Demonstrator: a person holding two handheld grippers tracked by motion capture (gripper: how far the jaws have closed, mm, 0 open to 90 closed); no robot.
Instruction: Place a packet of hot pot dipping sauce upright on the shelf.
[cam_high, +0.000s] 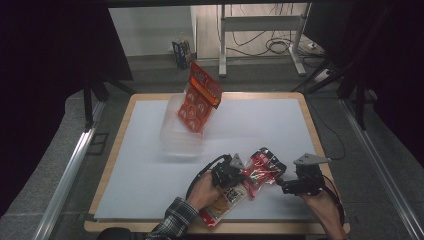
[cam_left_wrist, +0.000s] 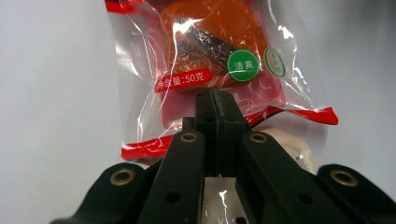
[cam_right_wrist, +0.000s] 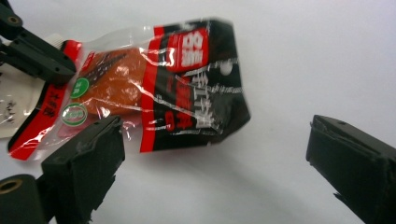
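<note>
Container: a clear plastic tub (cam_high: 181, 131) stands left of centre in the high view, on the white sheet of the bench (cam_high: 260, 125). An orange snack bag (cam_high: 199, 98) leans upright at its far rim, its top rising above the tub's wall; whether the bag's foot rests inside the tub cannot be told.

Left gripper (cam_high: 231, 172), lower centre of the high view: jaws closed together, clamped on the sealed edge of a red-and-black snack packet (cam_high: 262, 168). In the left gripper view the packet (cam_left_wrist: 210, 60) hangs past the jaw tips toward the top of the frame, showing an orange filling and green round stickers through its clear window. A second, pale packet (cam_high: 223, 203) lies under the left hand at the lower edge of the bench — its print is too small to read.

Right gripper (cam_high: 286, 186), lower right of the high view: jaws spread wide, holding nothing. In the right gripper view the red-and-black packet (cam_right_wrist: 154, 88) sits in the upper left of the frame, beyond the jaw tips; the left-hand jaw lies close beside its clear end, though contact cannot be confirmed. The right-hand jaw stands well apart from it.

Clearances: the packet sits near the lower edge of the bench, between the two grippers. The sheet is bare across the centre and the whole right half, up to the far edge — open room between the packet and the tub.
</note>
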